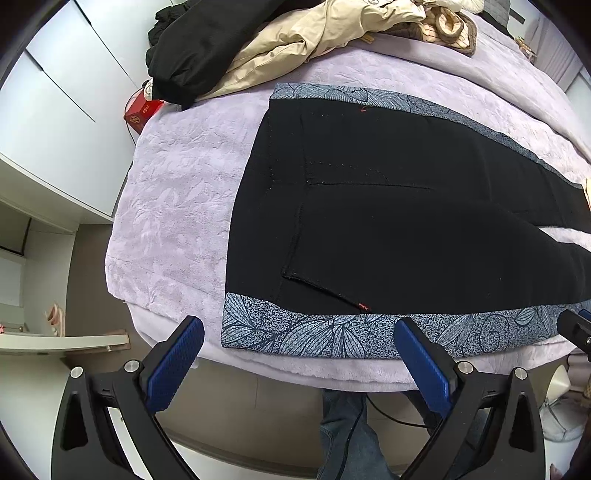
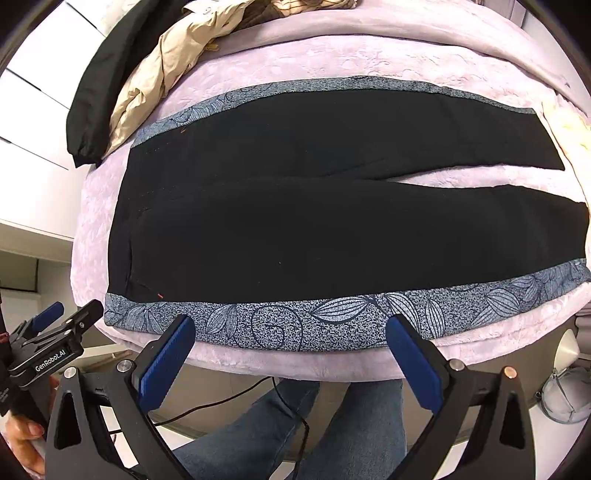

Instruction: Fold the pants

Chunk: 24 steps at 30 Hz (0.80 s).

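Lying flat and unfolded, the black fabric pants with grey-blue leaf-patterned side bands are spread lengthwise along the near edge of the bed covered in a lilac embossed plush blanket. That layout looks deliberate: both legs are smoothed out, parted in a narrow V toward the right end, and the waistband sits toward the left end, so a lengthwise fold can start from the nearest side band.

A heap of other clothes, a black jacket and a beige crumpled jacket, is pushed to the far left corner of the bed, well apart from the pants, which keeps the working area free.

Hovering just off the near edge, the left gripper has its blue-padded fingers spread wide, holding nothing and touching nothing. The right gripper is likewise wide apart and empty, its blue pads over the near patterned band without gripping it. By my judgement folding has not yet begun, and both grippers are poised to pinch that near band.
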Available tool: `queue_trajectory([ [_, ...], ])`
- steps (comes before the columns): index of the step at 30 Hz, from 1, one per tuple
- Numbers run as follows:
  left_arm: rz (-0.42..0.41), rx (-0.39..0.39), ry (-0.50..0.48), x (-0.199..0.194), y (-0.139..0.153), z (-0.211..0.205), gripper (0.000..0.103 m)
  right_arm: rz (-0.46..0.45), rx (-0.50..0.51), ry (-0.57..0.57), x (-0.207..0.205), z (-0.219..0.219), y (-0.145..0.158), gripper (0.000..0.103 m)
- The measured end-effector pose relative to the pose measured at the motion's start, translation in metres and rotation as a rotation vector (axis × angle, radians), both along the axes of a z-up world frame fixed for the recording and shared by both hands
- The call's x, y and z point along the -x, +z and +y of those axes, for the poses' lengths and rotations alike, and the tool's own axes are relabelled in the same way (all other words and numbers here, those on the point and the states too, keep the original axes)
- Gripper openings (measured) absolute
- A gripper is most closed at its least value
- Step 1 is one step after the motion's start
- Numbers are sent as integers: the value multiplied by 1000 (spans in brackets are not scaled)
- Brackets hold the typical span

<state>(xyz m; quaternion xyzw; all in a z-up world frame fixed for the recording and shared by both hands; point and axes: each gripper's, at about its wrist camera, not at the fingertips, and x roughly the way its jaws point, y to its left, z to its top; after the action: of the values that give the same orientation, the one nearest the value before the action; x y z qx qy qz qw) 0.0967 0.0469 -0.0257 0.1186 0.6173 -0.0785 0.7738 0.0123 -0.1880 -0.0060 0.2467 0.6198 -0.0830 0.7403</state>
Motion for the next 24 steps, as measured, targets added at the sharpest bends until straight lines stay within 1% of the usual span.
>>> queue_trajectory([
  [6,3,-11,-9,2,-4,-1,103,2,-16,-18,4,-2,-4,103],
  [17,54,-45,-9,5,-24,-4,103,50,-68,-36,14,2,-31,103],
  [24,69,-51,-6,4,-32,-8,103,64,-77,-24,13,1,-40,103],
])
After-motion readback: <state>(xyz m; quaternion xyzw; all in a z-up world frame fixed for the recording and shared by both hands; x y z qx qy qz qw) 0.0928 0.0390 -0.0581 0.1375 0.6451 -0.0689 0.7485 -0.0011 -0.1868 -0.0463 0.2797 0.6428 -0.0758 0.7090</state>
